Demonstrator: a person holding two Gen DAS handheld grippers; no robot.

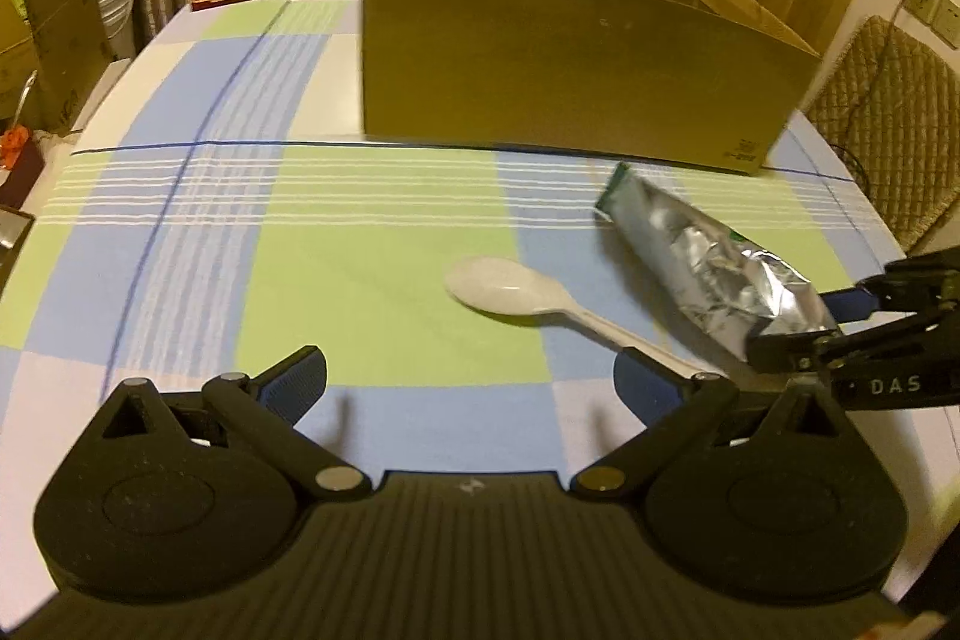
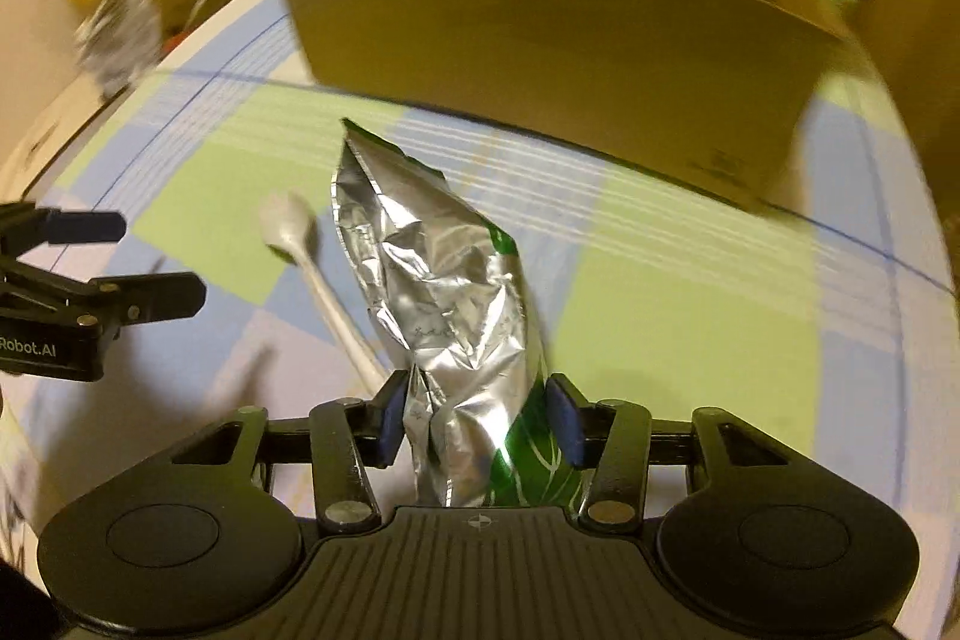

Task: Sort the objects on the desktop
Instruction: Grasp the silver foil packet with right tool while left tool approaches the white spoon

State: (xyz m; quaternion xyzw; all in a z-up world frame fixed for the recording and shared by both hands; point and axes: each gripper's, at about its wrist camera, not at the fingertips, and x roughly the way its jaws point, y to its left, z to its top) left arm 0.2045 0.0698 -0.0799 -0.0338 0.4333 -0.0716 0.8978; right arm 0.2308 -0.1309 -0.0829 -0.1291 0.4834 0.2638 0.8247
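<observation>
We've got our right gripper [image 2: 474, 421] pinching the foil pouch [image 2: 432, 280] in front of the cardboard box [image 1: 570, 64], left gripper [image 1: 471, 379] spread wide near the white spoon [image 1: 516, 295].

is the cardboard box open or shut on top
Open. The cardboard box shows no lid or closed flaps; the left wrist view looks past its front wall to the inner back wall. Contents cannot be told.
</observation>
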